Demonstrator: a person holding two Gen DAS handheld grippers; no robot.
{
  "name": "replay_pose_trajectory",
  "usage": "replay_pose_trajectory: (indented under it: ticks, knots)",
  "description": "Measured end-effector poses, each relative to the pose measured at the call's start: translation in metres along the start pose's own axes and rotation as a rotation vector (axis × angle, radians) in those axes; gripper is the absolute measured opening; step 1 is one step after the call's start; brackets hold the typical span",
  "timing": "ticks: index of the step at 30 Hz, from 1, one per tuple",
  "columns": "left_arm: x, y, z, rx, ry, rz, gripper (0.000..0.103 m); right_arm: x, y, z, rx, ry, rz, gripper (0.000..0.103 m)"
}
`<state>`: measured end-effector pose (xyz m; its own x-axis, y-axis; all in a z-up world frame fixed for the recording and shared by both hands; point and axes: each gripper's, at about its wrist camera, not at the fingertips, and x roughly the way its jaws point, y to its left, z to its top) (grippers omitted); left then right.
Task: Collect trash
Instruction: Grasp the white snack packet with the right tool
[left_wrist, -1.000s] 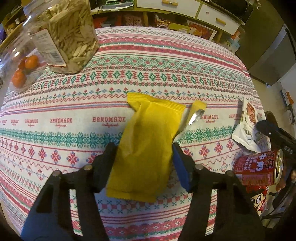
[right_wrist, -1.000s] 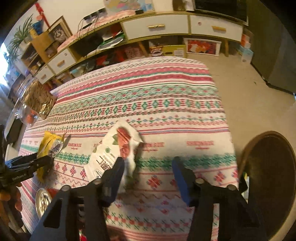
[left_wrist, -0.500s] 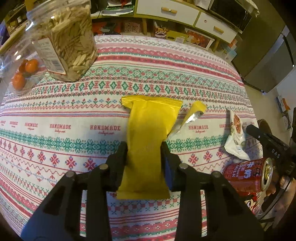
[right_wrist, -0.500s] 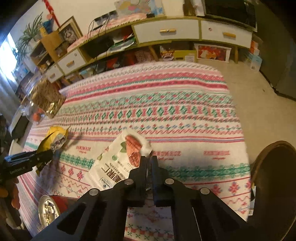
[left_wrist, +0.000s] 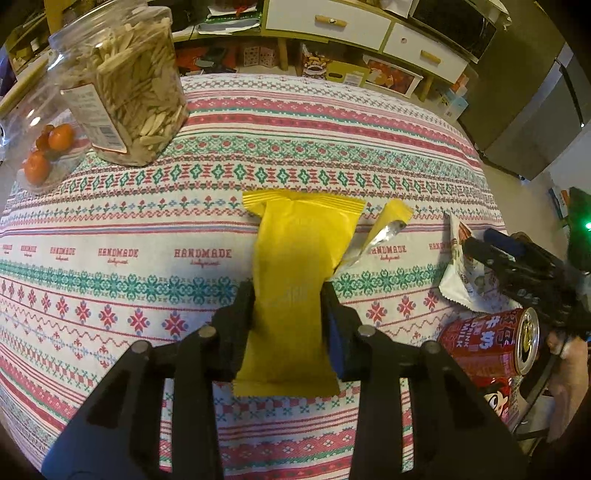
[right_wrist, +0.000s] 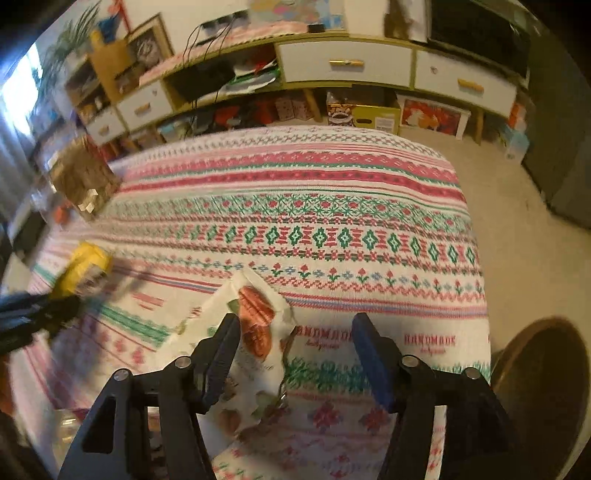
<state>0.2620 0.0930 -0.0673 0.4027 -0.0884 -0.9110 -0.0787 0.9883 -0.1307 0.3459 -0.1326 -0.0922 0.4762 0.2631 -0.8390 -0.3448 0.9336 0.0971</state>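
Note:
A yellow snack wrapper (left_wrist: 303, 236) lies lengthwise on the patterned tablecloth (left_wrist: 147, 221), and my left gripper (left_wrist: 288, 295) is shut on its lower half, pinching it narrow. A torn yellow strip with a silver inside (left_wrist: 388, 229) lies just right of it. In the right wrist view a white snack packet with red nuts printed on it (right_wrist: 255, 332) lies by the left finger of my right gripper (right_wrist: 295, 325). Those jaws are opening, and the pads do not press the packet. The same packet (left_wrist: 458, 273) shows at the right of the left wrist view.
A red drink can (left_wrist: 487, 339) lies on its side near the table's right edge. A clear jar of seeds (left_wrist: 122, 92) and a clear tub of small oranges (left_wrist: 44, 155) stand far left. A round brown seat (right_wrist: 546, 387) is beside the table, with a low sideboard (right_wrist: 347, 62) beyond.
My left gripper closed on the yellow wrapper and has held it since. The right gripper snapped shut beside the white packet, then opened again, and the packet now lies between its fingers.

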Motion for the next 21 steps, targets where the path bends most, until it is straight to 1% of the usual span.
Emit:
replay_pose_trajectory:
  ticks: [2,3,5,7,9,10,12,17,21]
  knots:
    - [0.003,0.0,0.0,-0.003,0.005,0.002,0.038,0.002,0.005,-0.002,-0.025,-0.027,-0.006,0.058]
    - [0.004,0.0,0.0,-0.005,0.009,0.004,0.038,0.002,0.008,-0.002,-0.039,-0.031,-0.009,0.055]
    - [0.008,0.001,0.001,-0.007,0.016,0.004,0.038,0.002,0.013,-0.003,-0.061,-0.038,0.009,0.045]
    - [0.011,-0.002,0.002,-0.008,0.019,0.006,0.038,0.002,0.016,-0.002,-0.073,-0.039,0.035,0.029]
    - [0.012,-0.002,0.002,-0.009,0.019,0.004,0.038,0.002,0.018,-0.002,-0.083,-0.041,0.038,0.025]
    - [0.012,-0.003,0.002,-0.01,0.018,0.004,0.038,0.002,0.018,-0.002,-0.077,-0.041,0.053,0.02]
    - [0.011,-0.003,0.002,-0.011,0.012,0.001,0.038,0.0,0.015,-0.002,-0.05,-0.045,0.082,0.013]
    - [0.004,0.003,0.001,-0.014,-0.003,-0.003,0.038,-0.01,0.005,-0.004,0.009,-0.062,0.112,0.01]
    - [-0.003,0.005,0.001,-0.022,-0.021,-0.011,0.038,-0.022,-0.005,-0.005,0.038,-0.088,0.092,0.009]
